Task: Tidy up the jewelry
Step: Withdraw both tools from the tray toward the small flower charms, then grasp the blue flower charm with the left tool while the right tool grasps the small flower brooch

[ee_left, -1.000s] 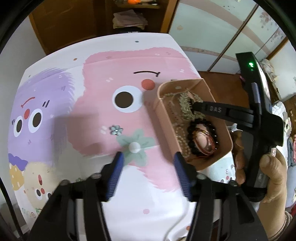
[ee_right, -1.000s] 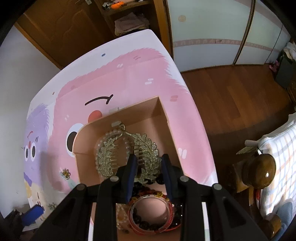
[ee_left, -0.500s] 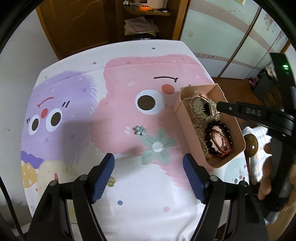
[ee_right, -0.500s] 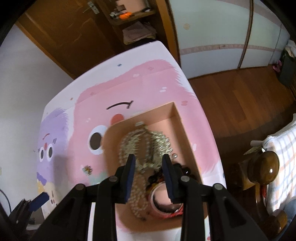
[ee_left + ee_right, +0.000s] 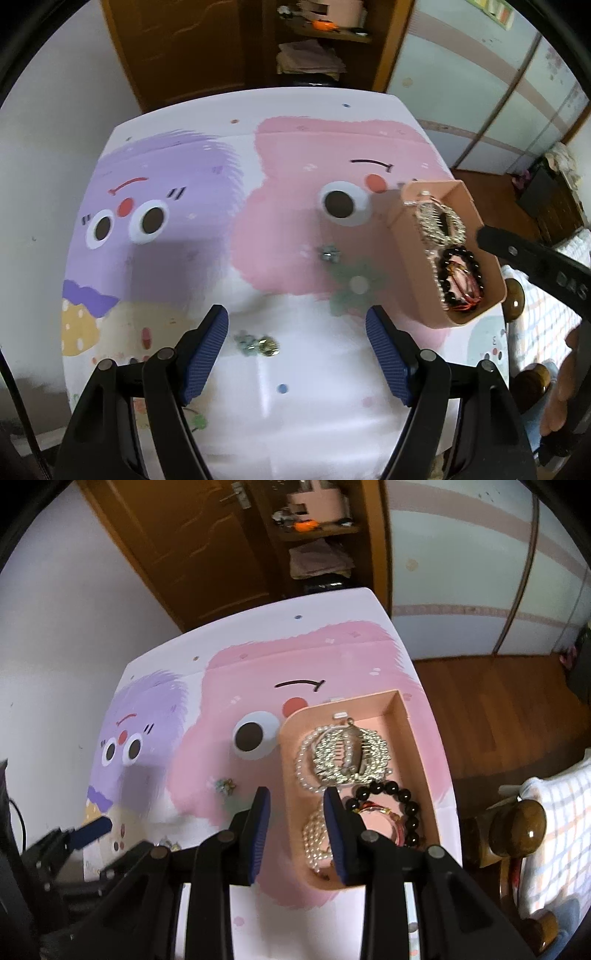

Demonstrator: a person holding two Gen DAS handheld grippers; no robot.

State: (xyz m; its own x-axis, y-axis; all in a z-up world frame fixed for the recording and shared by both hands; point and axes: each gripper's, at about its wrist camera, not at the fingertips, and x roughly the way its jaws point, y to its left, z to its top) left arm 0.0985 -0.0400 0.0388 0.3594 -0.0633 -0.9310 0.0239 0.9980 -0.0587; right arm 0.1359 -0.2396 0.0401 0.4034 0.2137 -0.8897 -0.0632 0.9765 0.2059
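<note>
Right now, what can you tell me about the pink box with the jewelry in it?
The pink box is a shallow, open tray, maybe cardboard, with no lid and one rounded corner. It sits flat near the right edge of the cartoon tablecloth. Inside lie a silvery leaf-shaped hair comb, pearl strands, a black bead bracelet and a reddish bangle. The right gripper hovers open over its near left corner.

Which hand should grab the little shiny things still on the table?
Probably left: its gripper is open, with the small trinkets lying between its fingers. The right gripper is over the pink box.
</note>
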